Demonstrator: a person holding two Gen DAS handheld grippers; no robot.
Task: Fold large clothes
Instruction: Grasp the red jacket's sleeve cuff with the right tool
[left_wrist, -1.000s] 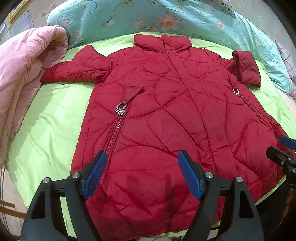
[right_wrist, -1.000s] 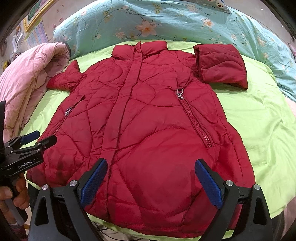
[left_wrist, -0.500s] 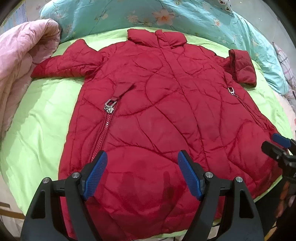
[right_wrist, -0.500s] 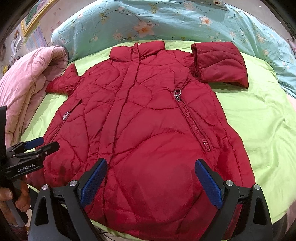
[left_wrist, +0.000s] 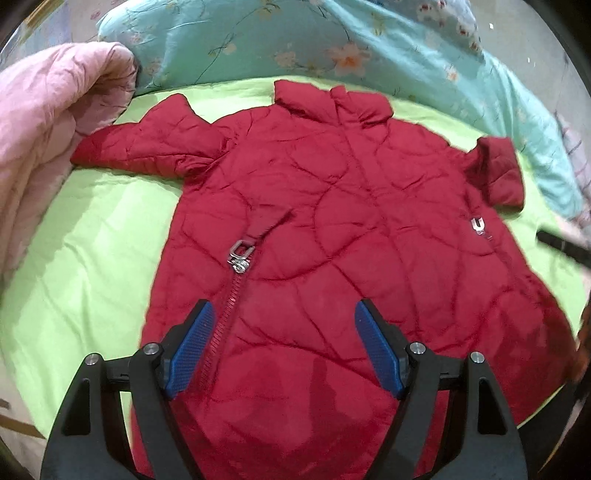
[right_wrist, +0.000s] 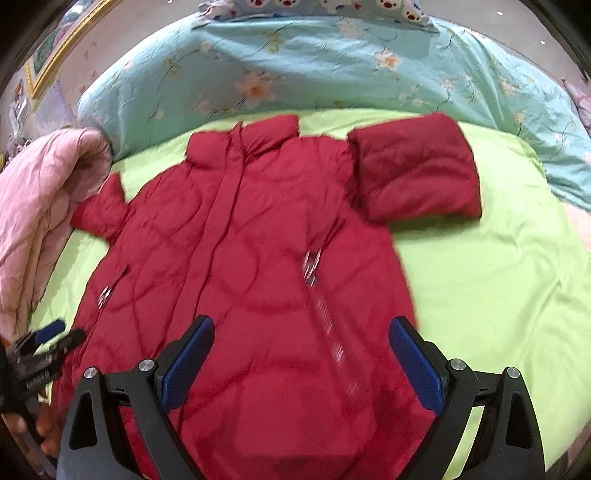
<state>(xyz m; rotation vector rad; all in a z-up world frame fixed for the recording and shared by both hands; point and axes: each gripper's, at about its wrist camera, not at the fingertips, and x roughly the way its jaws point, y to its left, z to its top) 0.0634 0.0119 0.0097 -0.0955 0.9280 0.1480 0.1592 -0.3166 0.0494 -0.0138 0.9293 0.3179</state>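
A red quilted jacket (left_wrist: 332, 229) lies front up on a lime-green sheet (left_wrist: 96, 258), collar at the far side. Its left sleeve (left_wrist: 140, 147) stretches out toward a pink quilt. The right sleeve (right_wrist: 417, 170) is folded back into a short block. My left gripper (left_wrist: 282, 347) hovers open over the lower left of the jacket, beside a pocket zipper (left_wrist: 240, 258), with nothing between its fingers. My right gripper (right_wrist: 301, 360) hovers open over the lower right of the jacket (right_wrist: 258, 277), also empty. The left gripper's tip (right_wrist: 51, 339) shows at the lower left of the right wrist view.
A pink quilt (left_wrist: 40, 125) is bunched along the bed's left side. A teal floral duvet (right_wrist: 332, 66) runs along the far edge. Bare green sheet (right_wrist: 491, 280) lies to the right of the jacket. A person's hand (right_wrist: 44, 424) holds the left tool.
Both grippers have shifted over the jacket, the right one farther; the jacket now sits lower and more to the right in the left view. Both stay open and empty.
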